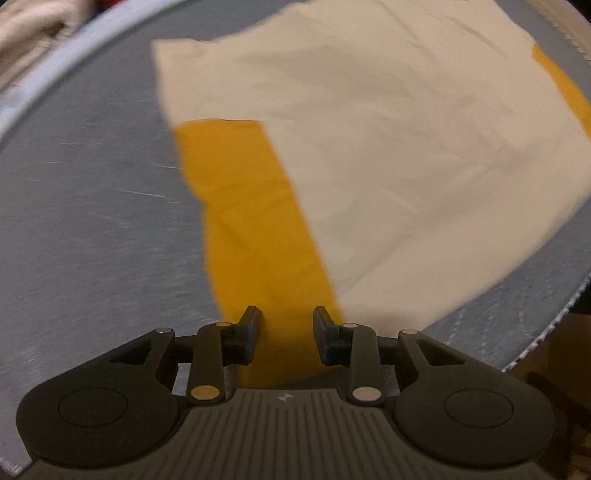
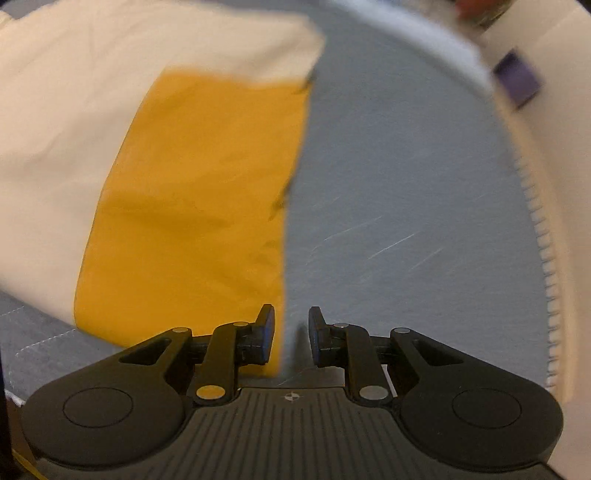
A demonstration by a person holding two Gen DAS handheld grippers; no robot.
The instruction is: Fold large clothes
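A large cream garment (image 1: 388,147) with an orange panel (image 1: 251,221) lies flat on the grey table (image 1: 92,221). In the left wrist view the orange strip runs from the cream part down under my left gripper (image 1: 286,325). Its jaws stand apart above the strip and do not press on it. In the right wrist view the orange panel (image 2: 192,206) and the cream cloth (image 2: 55,129) fill the left half. My right gripper (image 2: 291,325) hovers over the panel's right edge with a gap between its pads, holding nothing. Both views are blurred by motion.
Bare grey table (image 2: 406,184) stretches to the right of the garment. A pile of cream cloth (image 1: 29,33) lies beyond the table's far rim. The table's edge (image 1: 546,332) runs at lower right. A purple object (image 2: 517,79) sits on a white surface (image 2: 561,184).
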